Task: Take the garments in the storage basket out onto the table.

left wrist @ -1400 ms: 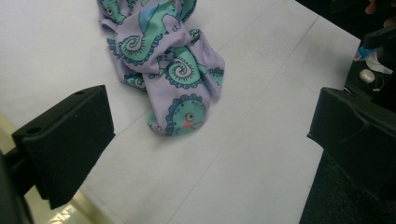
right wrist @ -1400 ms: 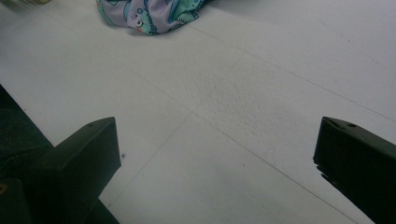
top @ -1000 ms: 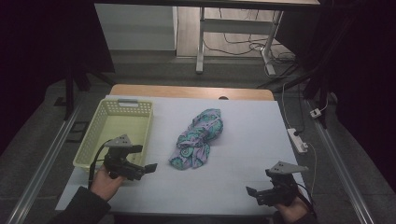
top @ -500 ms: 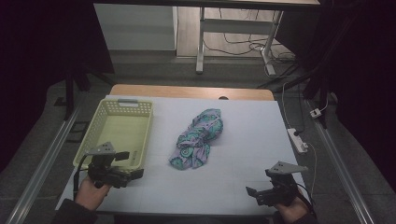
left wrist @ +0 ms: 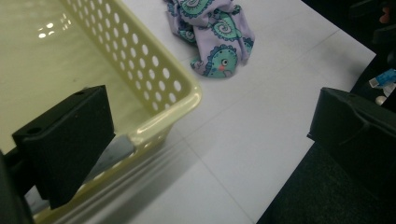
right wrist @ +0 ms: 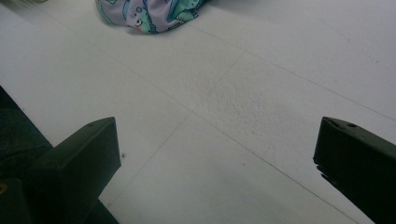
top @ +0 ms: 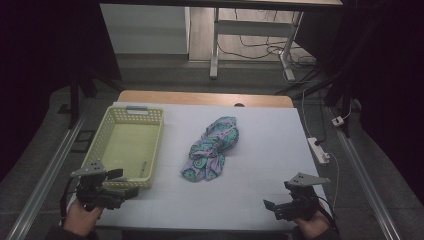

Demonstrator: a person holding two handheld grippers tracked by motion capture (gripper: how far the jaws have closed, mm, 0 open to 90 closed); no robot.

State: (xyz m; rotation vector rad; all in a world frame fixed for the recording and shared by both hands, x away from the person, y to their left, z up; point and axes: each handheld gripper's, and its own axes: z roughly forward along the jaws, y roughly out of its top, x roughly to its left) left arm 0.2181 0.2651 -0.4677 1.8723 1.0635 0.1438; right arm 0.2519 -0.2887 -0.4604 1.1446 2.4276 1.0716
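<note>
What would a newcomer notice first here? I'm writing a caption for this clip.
The eye lands on the crumpled patterned cloth, purple and teal, in the middle of the white table. To its left sits an empty pale yellow basket. At the near corners, the left gripper and right gripper are both open, holding nothing.

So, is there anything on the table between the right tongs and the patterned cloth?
Nothing visible. In the right gripper view, bare white table runs from the open right tongs up to the patterned cloth. From above, the yellow basket stands off to the cloth's left, out of that path.
</note>
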